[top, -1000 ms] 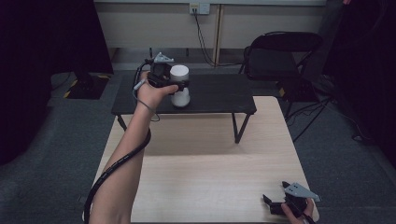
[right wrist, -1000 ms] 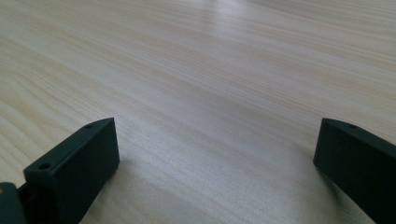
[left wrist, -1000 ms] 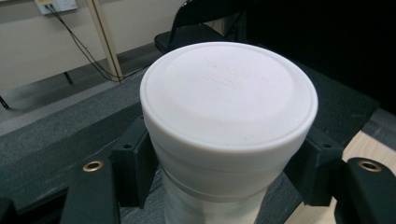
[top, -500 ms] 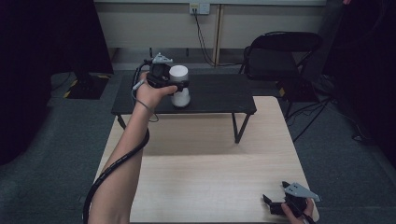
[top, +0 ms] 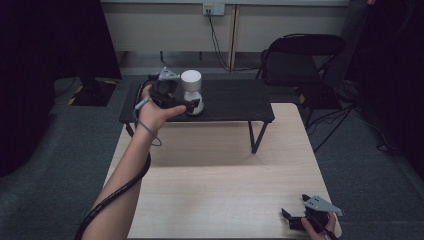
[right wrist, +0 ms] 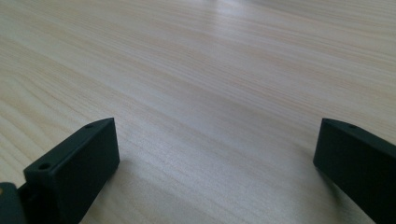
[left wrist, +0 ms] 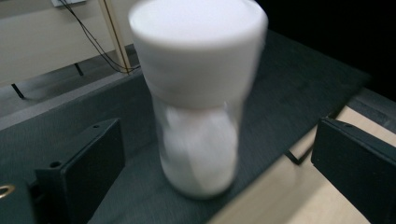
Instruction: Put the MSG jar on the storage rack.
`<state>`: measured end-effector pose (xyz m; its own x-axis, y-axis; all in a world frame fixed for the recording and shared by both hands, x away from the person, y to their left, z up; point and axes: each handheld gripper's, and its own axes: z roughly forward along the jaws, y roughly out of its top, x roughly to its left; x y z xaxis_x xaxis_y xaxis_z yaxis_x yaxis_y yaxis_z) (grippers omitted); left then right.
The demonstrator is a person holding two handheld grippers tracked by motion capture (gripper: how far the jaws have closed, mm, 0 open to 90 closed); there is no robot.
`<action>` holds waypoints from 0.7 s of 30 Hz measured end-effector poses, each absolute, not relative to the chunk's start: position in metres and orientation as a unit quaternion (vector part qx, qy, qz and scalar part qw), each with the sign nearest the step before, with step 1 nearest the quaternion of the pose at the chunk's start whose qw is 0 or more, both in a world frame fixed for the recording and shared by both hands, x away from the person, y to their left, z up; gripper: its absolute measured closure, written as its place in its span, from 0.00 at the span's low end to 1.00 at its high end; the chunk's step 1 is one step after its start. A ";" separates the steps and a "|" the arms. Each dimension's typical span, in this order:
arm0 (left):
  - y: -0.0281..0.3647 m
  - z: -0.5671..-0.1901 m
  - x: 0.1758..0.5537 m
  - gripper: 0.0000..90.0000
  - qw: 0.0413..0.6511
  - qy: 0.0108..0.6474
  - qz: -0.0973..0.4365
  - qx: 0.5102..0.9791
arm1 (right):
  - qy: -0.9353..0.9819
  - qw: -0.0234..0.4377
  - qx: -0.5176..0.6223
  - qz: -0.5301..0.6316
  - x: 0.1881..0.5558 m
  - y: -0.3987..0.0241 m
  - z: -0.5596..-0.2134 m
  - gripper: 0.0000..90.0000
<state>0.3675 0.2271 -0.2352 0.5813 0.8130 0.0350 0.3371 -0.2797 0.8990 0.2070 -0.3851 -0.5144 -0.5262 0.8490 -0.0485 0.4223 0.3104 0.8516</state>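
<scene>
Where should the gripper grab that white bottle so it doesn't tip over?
Probably around the narrower body of the white bottle, below its wide cap, coming in level from the side. It stands upright on the dark bench, between the open left gripper jaws.

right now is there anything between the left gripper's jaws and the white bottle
No. In the left gripper view the white bottle stands between the open jaws of the left gripper, with bare gaps showing the black bench on both sides.

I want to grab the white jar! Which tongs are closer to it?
Left. The left tongs sit open around the white jar; the right tongs rest far back on the wooden table.
</scene>
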 end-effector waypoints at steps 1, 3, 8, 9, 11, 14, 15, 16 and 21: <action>0.230 -0.238 0.361 0.02 0.465 0.377 0.254 0.760 | 0.768 0.256 0.414 0.416 0.207 -0.385 -0.514 0.00; 0.233 -0.242 0.351 0.01 0.463 0.374 0.255 0.762 | 0.768 0.256 0.414 0.416 0.207 -0.385 -0.514 0.00; 0.247 -0.263 0.312 0.00 0.466 0.359 0.256 0.767 | 0.768 0.256 0.414 0.416 0.207 -0.385 -0.514 0.00; 0.250 -0.267 0.305 0.00 0.465 0.354 0.258 0.770 | 0.768 0.256 0.414 0.416 0.207 -0.385 -0.514 0.00; 0.253 -0.274 0.291 0.00 0.460 0.353 0.256 0.774 | 0.768 0.256 0.414 0.416 0.207 -0.385 -0.514 0.00; 0.262 -0.293 0.270 0.00 0.473 0.347 0.249 0.771 | 0.768 0.256 0.414 0.416 0.207 -0.385 -0.514 0.00; 0.266 -0.301 0.263 0.00 0.478 0.346 0.245 0.769 | 0.768 0.256 0.414 0.416 0.207 -0.385 -0.514 0.00; 0.268 -0.311 0.255 0.00 0.472 0.346 0.242 0.774 | 0.768 0.256 0.414 0.416 0.207 -0.385 -0.514 0.00; 0.284 -0.361 0.231 0.00 0.481 0.338 0.232 0.775 | 0.768 0.256 0.413 0.416 0.207 -0.385 -0.514 0.00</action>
<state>0.2305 0.2837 -0.3609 0.6636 0.7473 0.0339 0.3016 -0.3087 0.9021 0.2067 -0.3851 -0.5144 -0.5270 0.8484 -0.0498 0.4216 0.3118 0.8515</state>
